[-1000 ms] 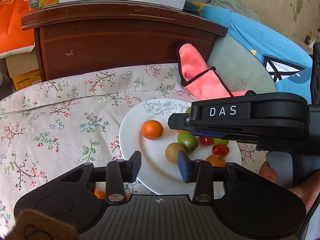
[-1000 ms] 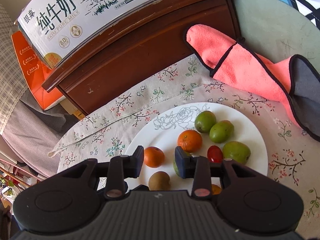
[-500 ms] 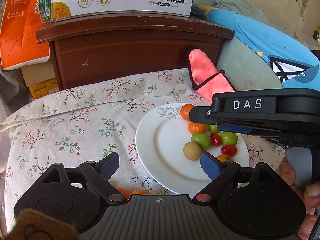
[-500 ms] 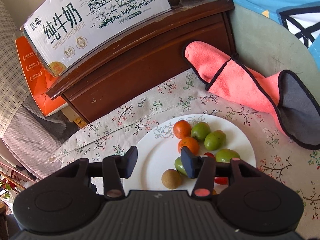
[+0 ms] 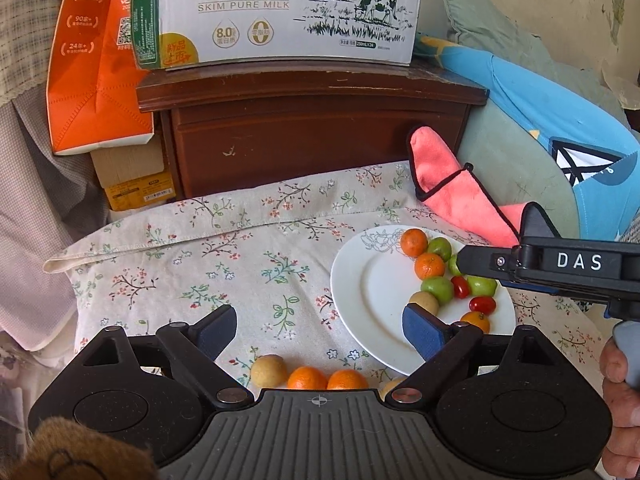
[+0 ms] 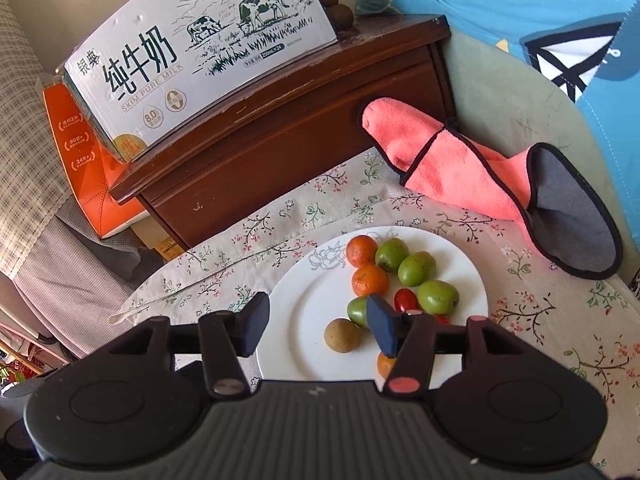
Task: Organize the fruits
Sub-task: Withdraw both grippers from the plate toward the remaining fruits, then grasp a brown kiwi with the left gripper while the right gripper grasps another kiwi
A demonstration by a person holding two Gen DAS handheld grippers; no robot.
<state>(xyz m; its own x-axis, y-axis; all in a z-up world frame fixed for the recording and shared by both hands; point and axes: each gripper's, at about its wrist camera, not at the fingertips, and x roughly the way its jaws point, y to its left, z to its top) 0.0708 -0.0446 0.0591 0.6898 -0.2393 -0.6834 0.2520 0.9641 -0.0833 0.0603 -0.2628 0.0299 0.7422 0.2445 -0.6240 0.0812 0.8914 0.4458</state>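
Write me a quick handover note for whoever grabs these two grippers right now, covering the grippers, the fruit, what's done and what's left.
Left gripper: jaws wide after just opening, nothing between them, above the floral cloth.
Right gripper: jaws have just been opening, empty, over the white plate.
On the plate: oranges, green fruits, cherry tomatoes and a tan fruit, loosely clustered on its right half.
Off the plate, on the cloth near the left gripper: a tan fruit and two oranges.
Done: most fruit is plated.
Left: probably plate the loose fruit and tidy the groups.
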